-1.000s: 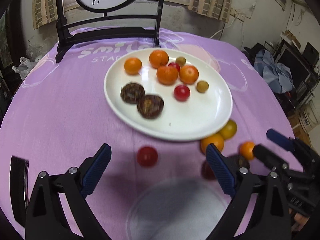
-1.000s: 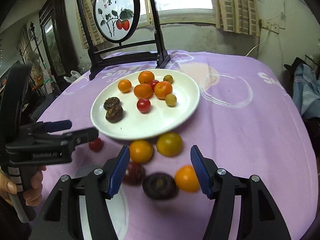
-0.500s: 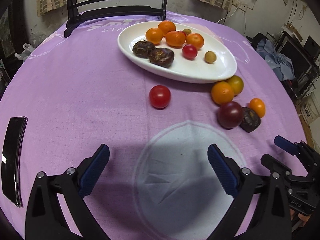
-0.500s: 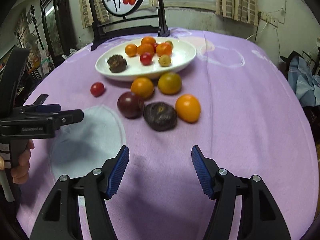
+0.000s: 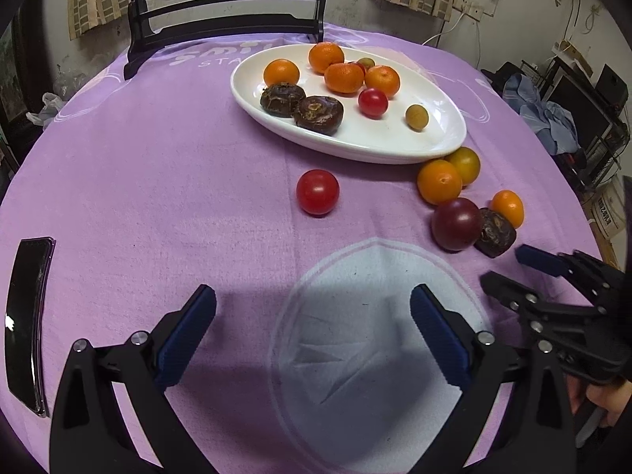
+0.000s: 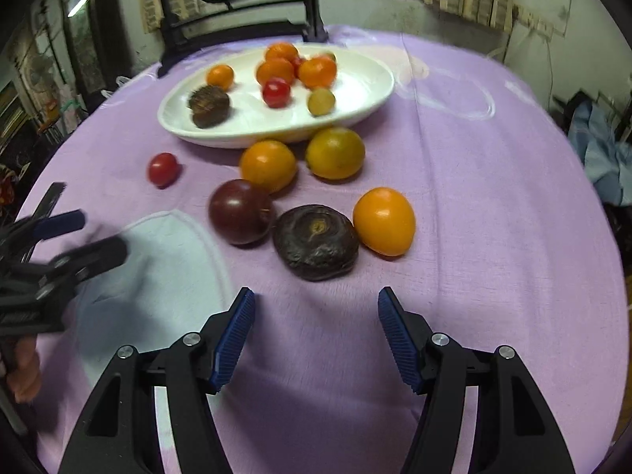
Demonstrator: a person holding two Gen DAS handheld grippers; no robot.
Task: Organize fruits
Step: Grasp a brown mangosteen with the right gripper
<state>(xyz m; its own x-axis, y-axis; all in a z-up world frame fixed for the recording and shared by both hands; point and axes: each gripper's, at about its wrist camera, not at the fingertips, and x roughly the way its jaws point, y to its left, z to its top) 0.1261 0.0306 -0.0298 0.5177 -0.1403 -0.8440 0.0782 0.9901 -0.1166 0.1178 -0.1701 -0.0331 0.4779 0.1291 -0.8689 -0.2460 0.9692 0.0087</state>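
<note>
Above the purple cloth [image 6: 493, 205], the right gripper [image 6: 316, 331] tilts downward, fingers apart.

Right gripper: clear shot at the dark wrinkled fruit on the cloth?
Probably yes. The right gripper is open and empty, and the dark fruit lies just ahead of its fingers with bare cloth between. The purple tomato and an orange fruit crowd its sides, so closing could nudge them.

A white oval plate [image 5: 442, 146] sat toward the tablecloth's far edge, holding oranges, two dark wrinkled fruits [image 5: 300, 104] and a red tomato [image 5: 372, 102]. Off its near rim lay a red tomato [image 5: 317, 191] alone, and a cluster: two oranges, a purple tomato [image 6: 241, 212], a dark fruit [image 6: 316, 241], a kumquat [image 6: 384, 221].
</note>
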